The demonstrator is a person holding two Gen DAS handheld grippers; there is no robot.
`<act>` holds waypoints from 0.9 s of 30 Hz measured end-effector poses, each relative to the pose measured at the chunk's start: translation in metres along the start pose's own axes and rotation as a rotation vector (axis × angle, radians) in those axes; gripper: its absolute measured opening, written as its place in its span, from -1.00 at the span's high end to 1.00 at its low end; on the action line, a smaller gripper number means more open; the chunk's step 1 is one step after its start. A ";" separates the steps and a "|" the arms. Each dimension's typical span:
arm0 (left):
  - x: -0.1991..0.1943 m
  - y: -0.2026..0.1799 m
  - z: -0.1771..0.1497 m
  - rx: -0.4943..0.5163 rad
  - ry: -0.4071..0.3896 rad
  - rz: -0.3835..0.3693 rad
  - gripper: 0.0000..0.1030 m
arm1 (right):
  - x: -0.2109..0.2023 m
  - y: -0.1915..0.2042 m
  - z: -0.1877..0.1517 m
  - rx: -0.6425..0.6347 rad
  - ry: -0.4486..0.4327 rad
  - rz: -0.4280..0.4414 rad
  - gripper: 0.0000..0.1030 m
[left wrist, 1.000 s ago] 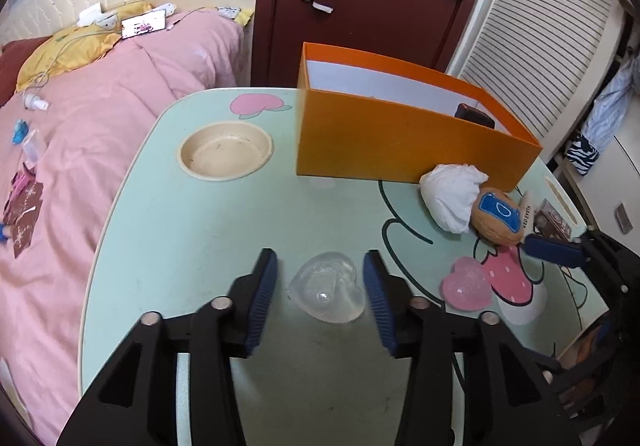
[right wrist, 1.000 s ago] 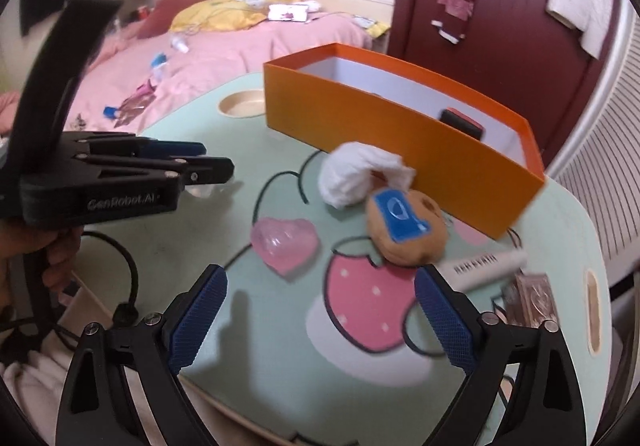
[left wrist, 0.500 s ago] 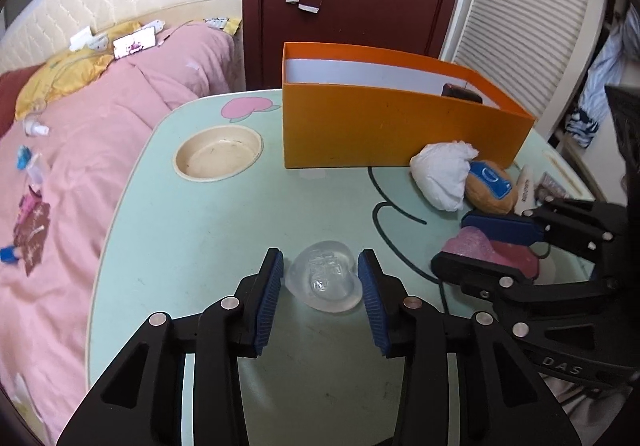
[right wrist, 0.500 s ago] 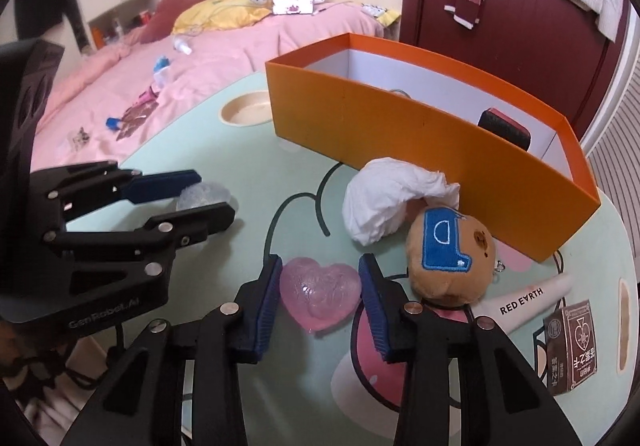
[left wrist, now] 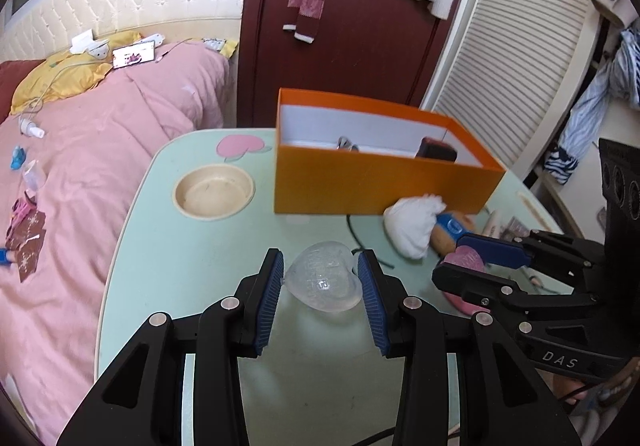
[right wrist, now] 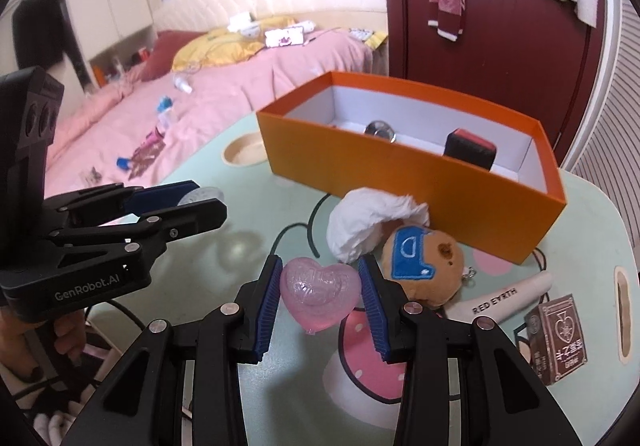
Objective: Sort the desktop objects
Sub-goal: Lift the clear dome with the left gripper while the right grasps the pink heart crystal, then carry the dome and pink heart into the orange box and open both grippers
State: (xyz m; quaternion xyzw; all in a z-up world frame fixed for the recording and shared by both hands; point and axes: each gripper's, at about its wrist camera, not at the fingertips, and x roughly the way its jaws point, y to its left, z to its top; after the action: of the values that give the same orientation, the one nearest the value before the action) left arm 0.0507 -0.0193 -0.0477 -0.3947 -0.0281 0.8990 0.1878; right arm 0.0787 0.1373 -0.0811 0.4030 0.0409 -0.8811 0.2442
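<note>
My left gripper (left wrist: pixel 320 278) is shut on a clear heart-shaped case (left wrist: pixel 323 280) and holds it a little above the mint-green table (left wrist: pixel 192 262). My right gripper (right wrist: pixel 320 290) is shut on a pink heart-shaped case (right wrist: pixel 318 292), also lifted off the table. Each gripper shows in the other's view: the right gripper (left wrist: pixel 472 258) at the right of the left wrist view, the left gripper (right wrist: pixel 188 202) at the left of the right wrist view. Behind both stands an open orange box (right wrist: pixel 420 182) holding a black-and-red item (right wrist: pixel 470 148) and a round metal thing (right wrist: pixel 380 130).
In front of the box lie a crumpled white tissue (right wrist: pixel 368 222), a brown plush keychain (right wrist: pixel 424 266), a white tube (right wrist: pixel 504 294) and a small brown carton (right wrist: pixel 558 342). A beige round dish (left wrist: pixel 214 192) sits in the table at the left. A pink bed (left wrist: pixel 72 166) borders the table.
Both grippers have closed on their heart cases and lifted them off the table. The right one went from wide open to gripping the pink heart.
</note>
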 end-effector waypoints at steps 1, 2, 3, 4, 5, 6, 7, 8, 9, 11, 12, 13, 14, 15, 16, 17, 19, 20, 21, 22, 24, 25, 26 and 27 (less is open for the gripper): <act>-0.001 -0.001 0.002 -0.001 -0.004 -0.003 0.21 | -0.002 -0.001 0.001 0.006 -0.006 0.003 0.25; -0.002 -0.002 0.006 0.001 -0.011 -0.008 0.21 | -0.004 -0.003 0.002 0.013 -0.012 0.007 0.25; -0.002 -0.004 0.007 0.004 -0.015 -0.010 0.21 | -0.006 -0.004 0.004 0.018 -0.018 0.009 0.25; -0.003 -0.006 0.011 0.008 -0.024 -0.014 0.21 | -0.008 -0.006 0.005 0.023 -0.024 0.010 0.25; -0.004 -0.008 0.015 0.013 -0.032 -0.017 0.21 | -0.010 -0.007 0.006 0.026 -0.030 0.009 0.25; -0.004 -0.010 0.018 0.018 -0.038 -0.022 0.21 | -0.011 -0.008 0.008 0.029 -0.036 0.008 0.25; -0.004 -0.013 0.022 0.025 -0.045 -0.025 0.21 | -0.013 -0.010 0.009 0.033 -0.044 0.007 0.25; -0.004 -0.015 0.025 0.031 -0.052 -0.028 0.21 | -0.015 -0.012 0.011 0.038 -0.052 0.004 0.25; -0.004 -0.017 0.029 0.038 -0.059 -0.031 0.21 | -0.017 -0.015 0.012 0.043 -0.058 0.002 0.25; -0.003 -0.022 0.036 0.051 -0.069 -0.038 0.21 | -0.020 -0.019 0.014 0.054 -0.069 -0.003 0.25; -0.002 -0.024 0.039 0.055 -0.071 -0.041 0.21 | -0.021 -0.022 0.015 0.060 -0.074 -0.006 0.25; 0.000 -0.026 0.043 0.058 -0.072 -0.045 0.21 | -0.022 -0.024 0.016 0.066 -0.078 -0.009 0.25; 0.001 -0.028 0.045 0.059 -0.074 -0.048 0.21 | -0.023 -0.028 0.017 0.073 -0.082 -0.014 0.25; 0.002 -0.029 0.047 0.060 -0.076 -0.051 0.21 | -0.024 -0.031 0.019 0.080 -0.086 -0.019 0.25; 0.004 -0.031 0.050 0.063 -0.075 -0.055 0.21 | -0.025 -0.035 0.020 0.087 -0.089 -0.023 0.25; 0.007 -0.033 0.053 0.065 -0.074 -0.060 0.21 | -0.026 -0.039 0.022 0.093 -0.093 -0.027 0.25; 0.011 -0.035 0.057 0.068 -0.074 -0.064 0.21 | -0.027 -0.046 0.024 0.106 -0.101 -0.035 0.25; 0.013 -0.036 0.060 0.070 -0.074 -0.067 0.21 | -0.028 -0.049 0.026 0.112 -0.106 -0.038 0.25; 0.014 -0.037 0.062 0.072 -0.074 -0.069 0.21 | -0.028 -0.052 0.027 0.115 -0.111 -0.043 0.25; 0.017 -0.038 0.065 0.075 -0.075 -0.071 0.21 | -0.029 -0.054 0.029 0.118 -0.116 -0.048 0.25; 0.021 -0.040 0.070 0.082 -0.077 -0.073 0.21 | -0.029 -0.060 0.033 0.125 -0.125 -0.057 0.25; 0.023 -0.041 0.074 0.085 -0.078 -0.071 0.21 | -0.029 -0.063 0.036 0.131 -0.130 -0.060 0.25; 0.026 -0.042 0.077 0.089 -0.079 -0.070 0.21 | -0.028 -0.065 0.038 0.137 -0.136 -0.062 0.25; 0.028 -0.042 0.080 0.091 -0.080 -0.069 0.21 | -0.028 -0.068 0.041 0.142 -0.142 -0.063 0.25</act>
State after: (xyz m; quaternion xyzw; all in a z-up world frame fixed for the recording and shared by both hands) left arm -0.0108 0.0378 -0.0040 -0.3485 -0.0084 0.9074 0.2349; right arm 0.0349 0.1969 -0.0418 0.3544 -0.0264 -0.9153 0.1896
